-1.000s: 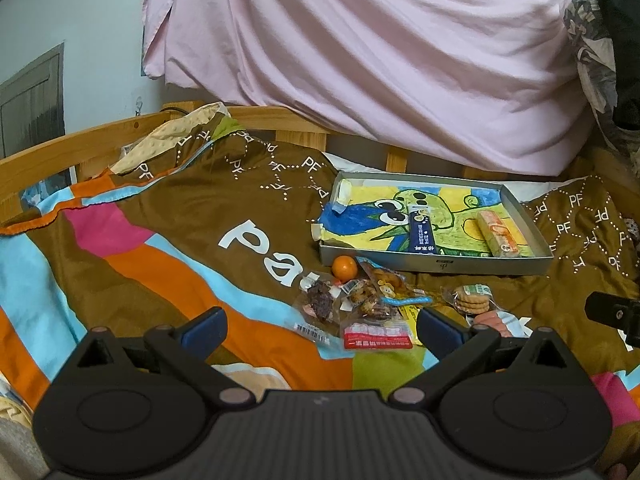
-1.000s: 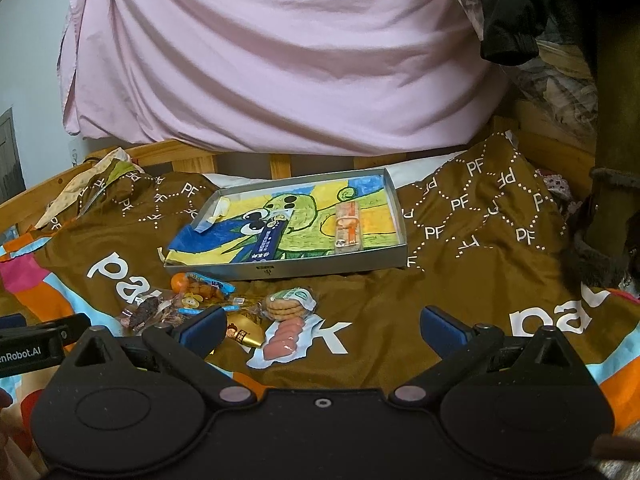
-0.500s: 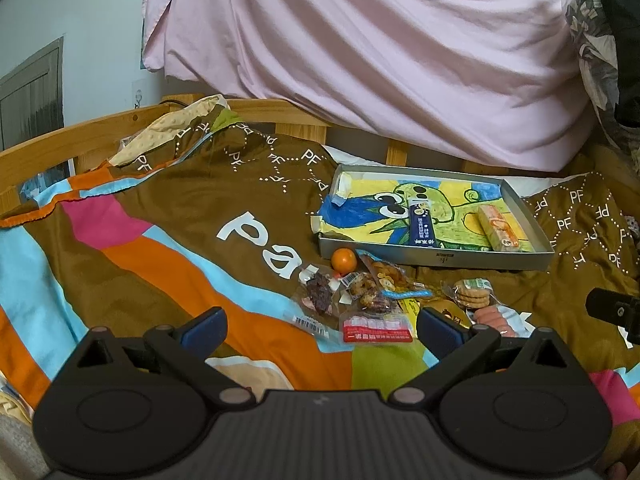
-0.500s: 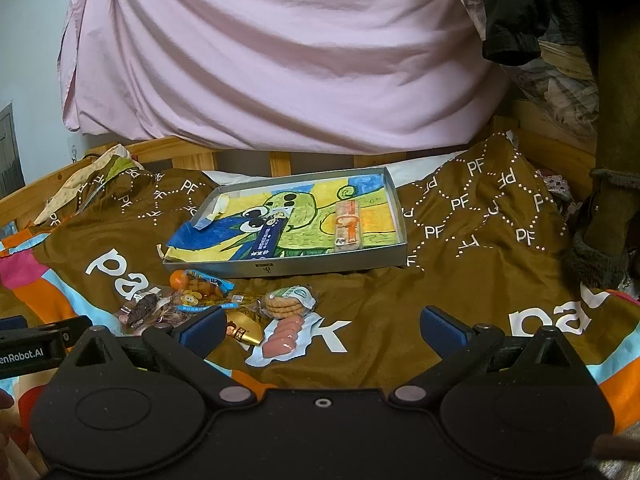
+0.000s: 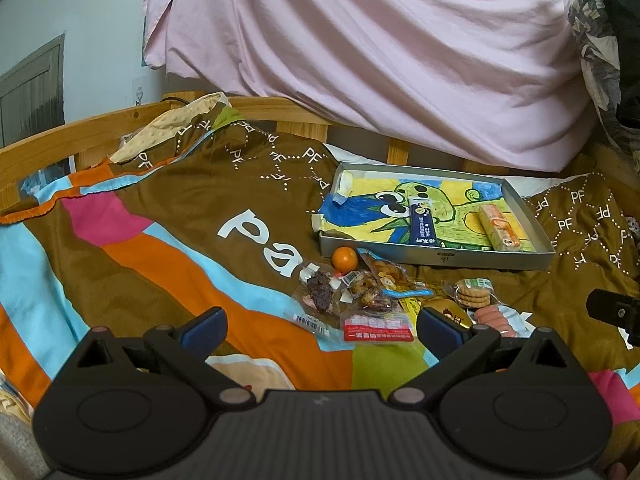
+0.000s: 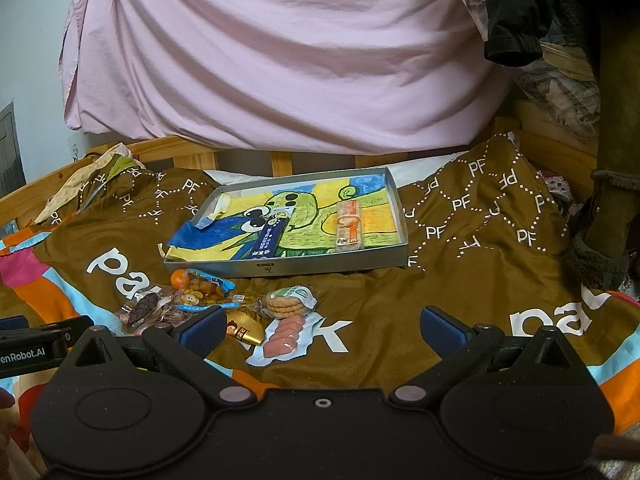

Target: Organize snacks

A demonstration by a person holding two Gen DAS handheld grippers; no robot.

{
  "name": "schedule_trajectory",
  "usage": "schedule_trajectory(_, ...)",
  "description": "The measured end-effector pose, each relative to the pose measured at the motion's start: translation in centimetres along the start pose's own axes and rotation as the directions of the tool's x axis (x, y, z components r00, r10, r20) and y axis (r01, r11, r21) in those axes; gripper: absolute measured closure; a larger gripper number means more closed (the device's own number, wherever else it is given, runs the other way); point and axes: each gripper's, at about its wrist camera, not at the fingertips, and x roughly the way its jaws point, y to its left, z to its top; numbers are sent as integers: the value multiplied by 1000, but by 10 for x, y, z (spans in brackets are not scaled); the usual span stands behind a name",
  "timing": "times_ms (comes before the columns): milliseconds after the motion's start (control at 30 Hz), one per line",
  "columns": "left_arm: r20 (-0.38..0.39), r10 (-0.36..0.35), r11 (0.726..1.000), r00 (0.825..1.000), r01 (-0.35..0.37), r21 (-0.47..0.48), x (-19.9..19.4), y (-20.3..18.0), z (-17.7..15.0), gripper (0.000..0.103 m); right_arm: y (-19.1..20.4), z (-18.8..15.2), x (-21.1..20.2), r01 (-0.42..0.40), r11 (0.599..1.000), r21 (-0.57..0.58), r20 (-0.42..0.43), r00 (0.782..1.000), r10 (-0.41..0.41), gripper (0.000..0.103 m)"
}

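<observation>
A shallow grey box (image 5: 436,258) with a cartoon drawing inside lies on the bed; it also shows in the right wrist view (image 6: 332,266). In it lie a blue stick pack (image 5: 423,222) and an orange wafer pack (image 5: 500,227). In front of it lies a pile of loose snacks: a small orange (image 5: 344,258), a dark dried-fruit pack (image 5: 320,296), a red-labelled pack (image 5: 376,326), a biscuit pack (image 6: 289,305), pink sausages (image 6: 282,337) and a gold packet (image 6: 246,330). My left gripper (image 5: 320,330) is open and empty, just short of the pile. My right gripper (image 6: 320,330) is open and empty, to the right of the pile.
A brown, orange and blue blanket (image 5: 160,240) covers the bed. A wooden bed rail (image 5: 60,136) runs along the back and left. A pink sheet (image 6: 260,60) hangs behind. Dark clothes (image 6: 516,12) and a brown furry thing (image 6: 608,220) hang at the right.
Both grippers have drifted slightly; the box and snacks shift a little in view. Both grippers stay open and empty. No snack has moved.
</observation>
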Motion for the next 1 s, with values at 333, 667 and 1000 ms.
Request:
schedule_trajectory(333,-14,-7,1000,1000,7,-11,4,1,-4,0,1,1,3,-6,1000,-8,-11,1000,6,1)
schedule_trajectory(667,-24,-26,1000,999,26,-7,10,-2,4,0,2,6,6,-6,1000,-29,-7,1000,6,1)
schedule_trajectory(1000,-36,-62,998,997,63,20,27,-3,19,0,7,15,17,0,996,-94,-6,1000,-1,1)
